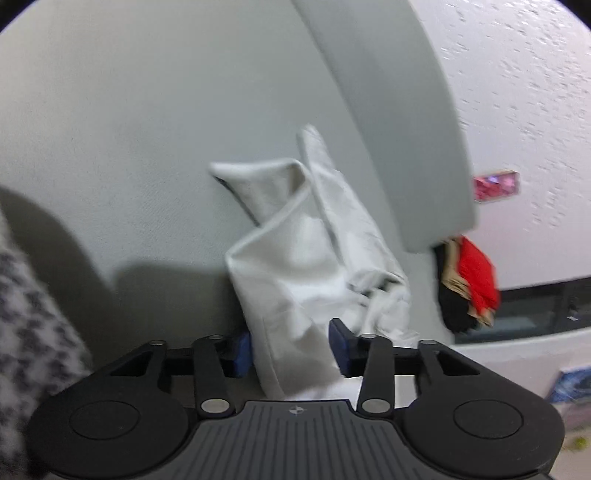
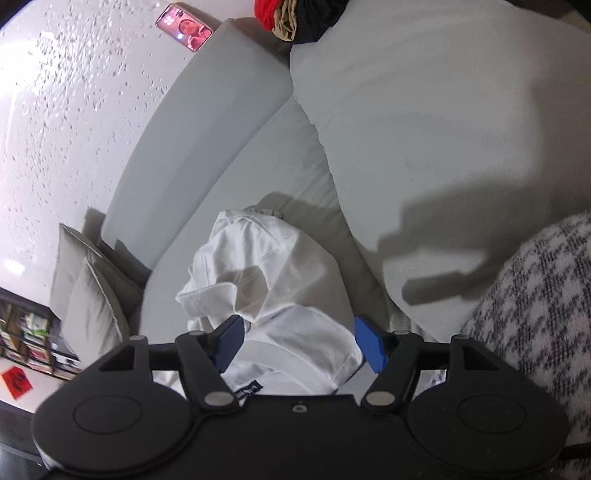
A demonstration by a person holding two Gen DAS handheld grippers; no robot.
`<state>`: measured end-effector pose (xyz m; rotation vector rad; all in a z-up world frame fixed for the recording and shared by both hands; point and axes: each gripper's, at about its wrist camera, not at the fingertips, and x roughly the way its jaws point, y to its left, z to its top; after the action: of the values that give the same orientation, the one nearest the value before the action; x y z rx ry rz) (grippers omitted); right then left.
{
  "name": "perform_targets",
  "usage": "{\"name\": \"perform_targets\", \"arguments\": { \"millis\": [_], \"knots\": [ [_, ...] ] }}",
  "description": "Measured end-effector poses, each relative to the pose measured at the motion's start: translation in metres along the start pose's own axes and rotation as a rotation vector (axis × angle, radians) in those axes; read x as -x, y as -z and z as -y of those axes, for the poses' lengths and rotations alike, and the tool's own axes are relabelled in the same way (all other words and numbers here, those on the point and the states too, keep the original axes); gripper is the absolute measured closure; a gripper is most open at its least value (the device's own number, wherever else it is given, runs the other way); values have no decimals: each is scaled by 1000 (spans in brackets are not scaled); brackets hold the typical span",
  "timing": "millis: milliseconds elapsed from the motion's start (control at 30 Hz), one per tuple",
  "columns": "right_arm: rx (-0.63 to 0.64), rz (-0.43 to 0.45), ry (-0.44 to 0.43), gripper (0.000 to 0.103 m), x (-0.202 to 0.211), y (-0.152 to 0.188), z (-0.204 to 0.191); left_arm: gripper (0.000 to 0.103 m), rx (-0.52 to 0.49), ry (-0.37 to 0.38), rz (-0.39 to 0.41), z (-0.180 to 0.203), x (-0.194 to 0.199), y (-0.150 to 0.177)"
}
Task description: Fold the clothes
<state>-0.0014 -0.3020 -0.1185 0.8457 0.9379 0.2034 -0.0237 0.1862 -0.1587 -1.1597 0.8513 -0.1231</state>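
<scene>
The white garment [image 2: 273, 295] lies crumpled on the pale grey sofa seat [image 1: 129, 147], its folds bunched toward the backrest [image 2: 207, 129]. Your left gripper [image 1: 291, 347] has cloth between its blue pads [image 1: 340, 345], but whether they pinch it you cannot tell; the view is blurred. Your right gripper [image 2: 299, 341] stands open over the garment's near end, pads clear of the fabric. A red, tan and black pile of clothes [image 2: 295, 16] sits at the far end of the backrest, well apart. Two grey cushions [image 2: 88, 284] lean in the sofa's corner, near the garment. A houndstooth sleeve [image 2: 535, 295] crowds your right side. Bare seat spreads beyond the garment in the left view.
</scene>
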Motion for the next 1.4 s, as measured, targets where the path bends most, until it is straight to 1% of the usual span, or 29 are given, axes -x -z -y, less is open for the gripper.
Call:
{"name": "perform_targets", "arguments": {
  "millis": [33,67,100,167,233,300,367,467,567,667,733,767,800,833,867,933,967,1000,1067,1167,1200,1233,1300,1333,1400],
  "knots": [
    [-3,-3,-4,38,-1,-1,1,79,-4,3,0,1,-2,0],
    [-1,-7,-2,38,-2,-2,1,81,-8,2,1,3,-4,0],
    [1,-11,1,38,-3,-3,2,83,-4,-17,4,2,-6,0],
    [12,-9,17,39,-4,-4,2,92,-14,-57,4,2,-12,-1],
    [71,-1,69,45,-5,-4,0,100,-54,-97,-3,6,-15,2],
    [151,-5,131,54,-10,-3,-3,100,-100,-137,-2,12,-17,6],
    [229,-16,187,55,-16,-1,-5,100,-157,-165,8,20,-18,10],
    [284,-20,199,57,-27,4,-7,100,-234,-200,10,28,-23,14],
    [338,26,223,57,-37,10,-14,99,-247,-206,11,28,-28,13],
    [408,118,270,57,-47,15,-21,99,-232,-184,3,25,-33,9],
    [415,144,289,68,-53,14,-22,99,-208,-165,-10,24,-39,6],
    [410,151,298,83,-54,14,-22,100,-198,-161,-14,25,-41,5],
    [406,146,320,94,-55,13,-23,100,-208,-172,-3,29,-41,6],
    [398,136,348,101,-57,11,-24,102,-221,-185,10,33,-40,7],
    [374,128,362,101,-55,10,-24,103,-265,-214,35,42,-36,11],
    [276,93,326,101,-46,3,-23,103,-359,-240,86,62,-19,18],
    [204,63,289,101,-41,-1,-21,103,-390,-229,113,72,-8,20],
    [119,26,238,101,-35,-7,-19,103,-408,-202,146,85,4,19],
    [-48,-54,100,101,-25,-17,-19,103,-432,-144,206,113,27,14],
    [-217,-113,-149,101,-16,-32,-40,103,-459,-61,281,166,51,-6],
    [-217,-96,-192,101,-10,-41,-56,103,-478,-34,315,185,61,-13],
    [-213,-54,-243,101,0,-54,-73,103,-497,1,359,207,73,-19],
    [-202,73,-358,101,35,-81,-106,103,-529,96,467,246,110,-27],
    [-191,149,-421,101,60,-91,-119,103,-546,149,529,264,132,-29],
    [-158,301,-533,101,111,-104,-141,103,-571,218,615,283,165,-22]
  ]
}}
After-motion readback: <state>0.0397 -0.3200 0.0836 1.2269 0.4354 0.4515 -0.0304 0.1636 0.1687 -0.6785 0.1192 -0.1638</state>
